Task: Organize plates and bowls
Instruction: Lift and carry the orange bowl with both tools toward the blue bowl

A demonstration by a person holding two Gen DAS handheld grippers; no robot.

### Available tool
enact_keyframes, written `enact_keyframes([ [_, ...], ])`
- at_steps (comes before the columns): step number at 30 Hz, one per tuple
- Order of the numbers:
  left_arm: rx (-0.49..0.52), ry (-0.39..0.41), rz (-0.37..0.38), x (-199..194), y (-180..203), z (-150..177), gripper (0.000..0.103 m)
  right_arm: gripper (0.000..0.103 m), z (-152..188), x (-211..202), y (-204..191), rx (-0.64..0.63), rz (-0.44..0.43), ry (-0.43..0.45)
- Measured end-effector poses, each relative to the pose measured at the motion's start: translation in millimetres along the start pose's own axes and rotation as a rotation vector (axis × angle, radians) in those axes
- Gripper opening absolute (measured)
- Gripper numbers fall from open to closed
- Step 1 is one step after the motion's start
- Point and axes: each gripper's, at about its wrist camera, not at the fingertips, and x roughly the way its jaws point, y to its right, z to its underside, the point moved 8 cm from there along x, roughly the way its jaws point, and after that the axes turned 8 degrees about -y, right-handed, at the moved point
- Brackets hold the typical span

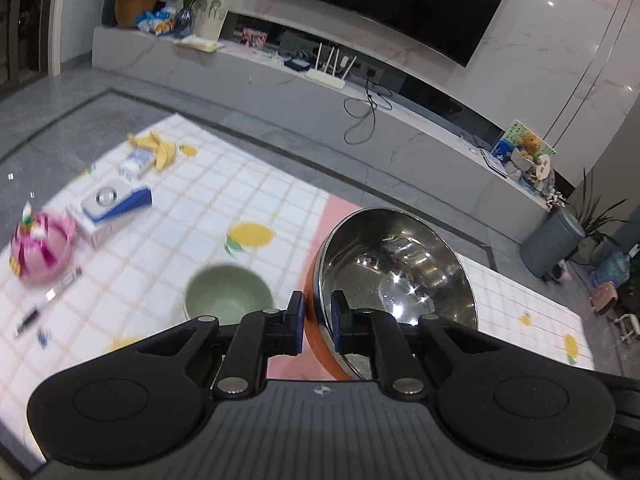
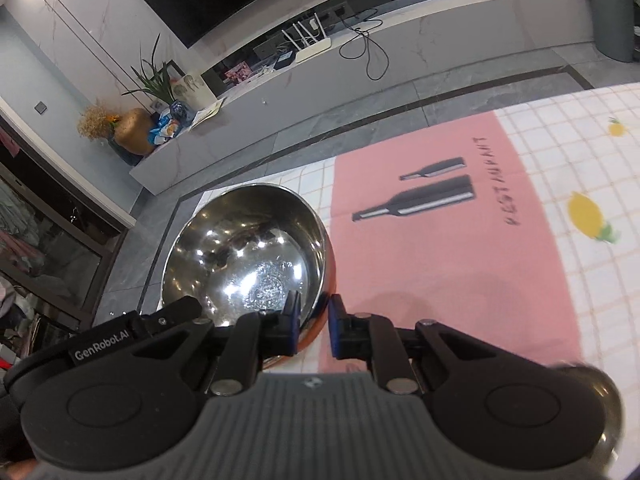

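Gripping opposite sides of one steel bowl [image 1: 396, 268], the two claws share its weight between them. The left claw [image 1: 318, 322] pinches the near rim, one blue pad inside against the polished wall and the other outside on the orange skin. The right claw [image 2: 311, 326] has its jaws narrowed on the rim of that bowl [image 2: 248, 248] from the other side; its inner pad lies on the metal, while the outer pad seems to stand a little off the orange edge, so how firmly it bites is hard to tell.

Both views show the bowl tilted, its mouth turned toward each camera and its base apparently clear of the table [image 2: 440, 240], which carries a checked cloth with a pink runner. A two-sided hold suits a wide, slippery bowl: a single pinch on a thin rim would let it swing, whereas two opposed grips keep it from rolling over.

A smaller green bowl [image 1: 228, 294] sits upright on the cloth just left of the left claw, empty and mouth up. Being smaller, it looks likelier to nest inside the steel one than the reverse, so the steel bowl probably needs a spot of its own first. Farther left lie a pink toy [image 1: 42, 248], a boxed item [image 1: 116, 206] and a banana peel [image 1: 158, 146], well apart from both bowls.
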Motion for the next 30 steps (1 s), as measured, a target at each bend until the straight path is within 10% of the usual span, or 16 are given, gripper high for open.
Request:
enact_keyframes([
  [30,0.138,-0.307,0.12,17.7,112.7,147.5,0.016,0.012,89.2,-124.1,156.3,0.07,0.157,-0.085],
])
